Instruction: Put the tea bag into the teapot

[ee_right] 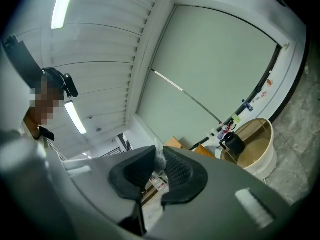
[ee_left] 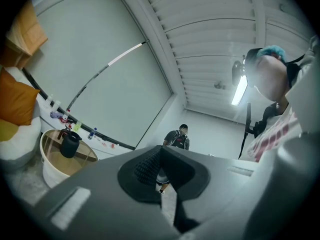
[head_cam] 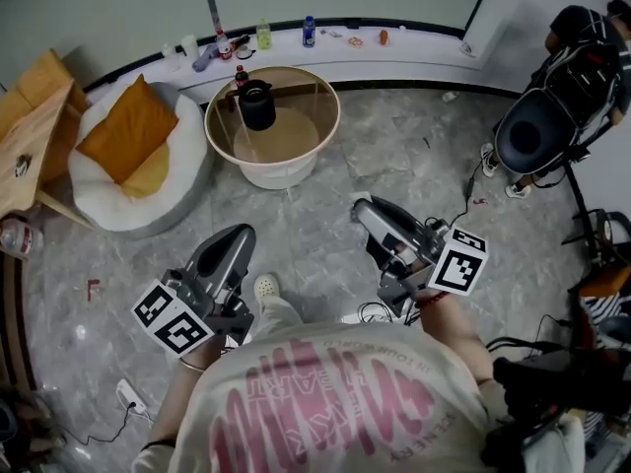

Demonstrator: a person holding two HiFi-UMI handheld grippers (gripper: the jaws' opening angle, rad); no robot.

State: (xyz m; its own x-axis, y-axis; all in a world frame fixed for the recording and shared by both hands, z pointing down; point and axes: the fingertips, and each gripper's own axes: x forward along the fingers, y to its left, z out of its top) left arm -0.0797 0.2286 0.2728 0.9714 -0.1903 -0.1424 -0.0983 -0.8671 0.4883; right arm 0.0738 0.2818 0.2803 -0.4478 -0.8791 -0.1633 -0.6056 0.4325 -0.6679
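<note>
The black teapot (head_cam: 256,104) stands on a round glass-topped table (head_cam: 325,116) a few steps ahead of me, and it also shows small in both gripper views (ee_left: 70,144) (ee_right: 234,143). I hold both grippers at waist height, far short of the table and pointing toward it. My right gripper (ee_right: 159,151) (head_cam: 367,211) is shut on a small crinkly pale tea bag (ee_right: 159,161), pinched between its ribbed pads. My left gripper (ee_left: 160,151) (head_cam: 237,236) has its tips together and holds nothing.
A white beanbag with orange cushions (head_cam: 128,156) lies left of the table, beside wooden furniture (head_cam: 30,136). Bottles (head_cam: 264,33) line the curved wall ledge. A black seat (head_cam: 542,126) and cables are at the right. Another person (ee_left: 177,136) stands far off.
</note>
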